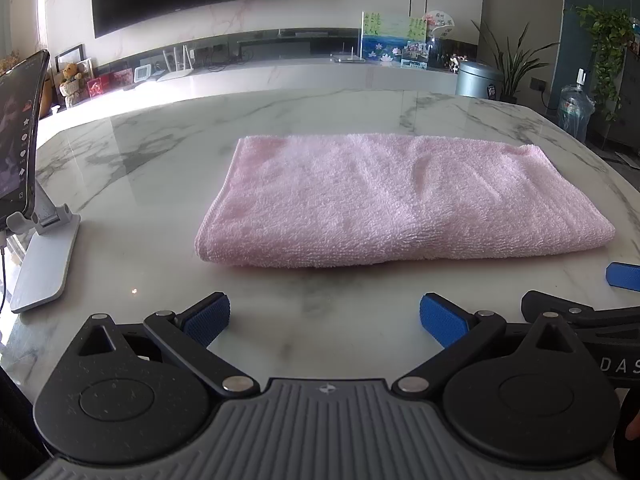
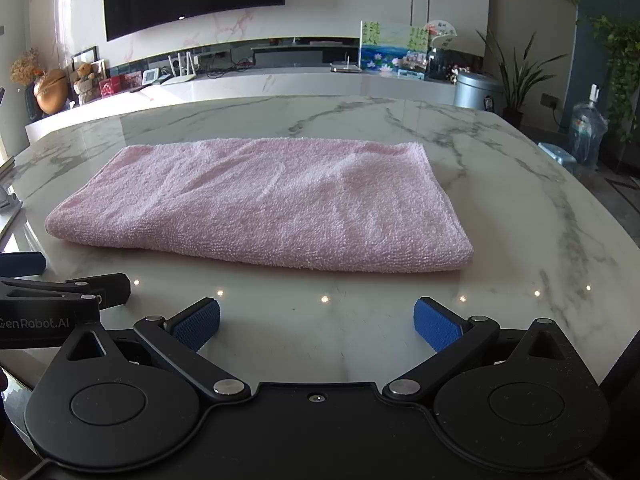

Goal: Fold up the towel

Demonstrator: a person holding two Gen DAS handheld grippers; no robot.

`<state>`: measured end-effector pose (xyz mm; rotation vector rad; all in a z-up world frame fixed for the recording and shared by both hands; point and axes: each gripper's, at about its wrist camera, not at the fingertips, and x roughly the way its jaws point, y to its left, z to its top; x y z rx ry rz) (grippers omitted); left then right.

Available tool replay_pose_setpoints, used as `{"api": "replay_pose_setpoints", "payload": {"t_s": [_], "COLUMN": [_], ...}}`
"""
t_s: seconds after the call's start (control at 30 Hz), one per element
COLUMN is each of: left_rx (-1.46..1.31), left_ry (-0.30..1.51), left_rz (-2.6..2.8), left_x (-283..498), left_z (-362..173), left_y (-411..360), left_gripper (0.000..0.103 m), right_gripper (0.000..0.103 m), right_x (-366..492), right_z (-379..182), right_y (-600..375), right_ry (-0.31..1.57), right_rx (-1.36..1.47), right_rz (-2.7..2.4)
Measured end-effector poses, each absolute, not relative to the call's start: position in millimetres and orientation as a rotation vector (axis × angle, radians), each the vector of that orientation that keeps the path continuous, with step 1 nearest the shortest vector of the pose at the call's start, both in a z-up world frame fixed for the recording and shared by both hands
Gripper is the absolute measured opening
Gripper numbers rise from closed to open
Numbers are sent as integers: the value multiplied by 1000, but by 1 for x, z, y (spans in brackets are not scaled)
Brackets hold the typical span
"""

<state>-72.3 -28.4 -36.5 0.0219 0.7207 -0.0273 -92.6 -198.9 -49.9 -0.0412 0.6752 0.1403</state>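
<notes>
Plainly folded pink towel (image 1: 404, 200), left claw (image 1: 325, 322) agape, right claw (image 2: 317, 324) agape, phone (image 1: 18, 140) cropped.

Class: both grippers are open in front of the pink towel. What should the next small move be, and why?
Probably ease the right gripper forward to the pink towel at its near right corner. The towel lies as a long folded rectangle, both grippers are open and empty, and the left gripper sits short of the near edge.

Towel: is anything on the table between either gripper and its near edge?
Nothing visible. Only bare marble table lies between the open left gripper and the pink towel, and likewise for the open right gripper. The phone stand sits off to the left, clear of the path.
</notes>
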Motion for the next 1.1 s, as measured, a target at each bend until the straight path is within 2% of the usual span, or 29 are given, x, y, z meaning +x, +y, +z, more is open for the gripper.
{"api": "replay_pose_setpoints", "payload": {"t_s": [1.1], "left_rx": [21], "left_ry": [727], "left_rz": [-28], "left_x": [-72], "left_z": [-36], "left_y": [-29], "left_gripper": [103], "right_gripper": [103], "right_x": [-96], "right_z": [-52], "right_y": [-200], "right_ry": [661], "right_rx": [-49], "right_rz": [145]}}
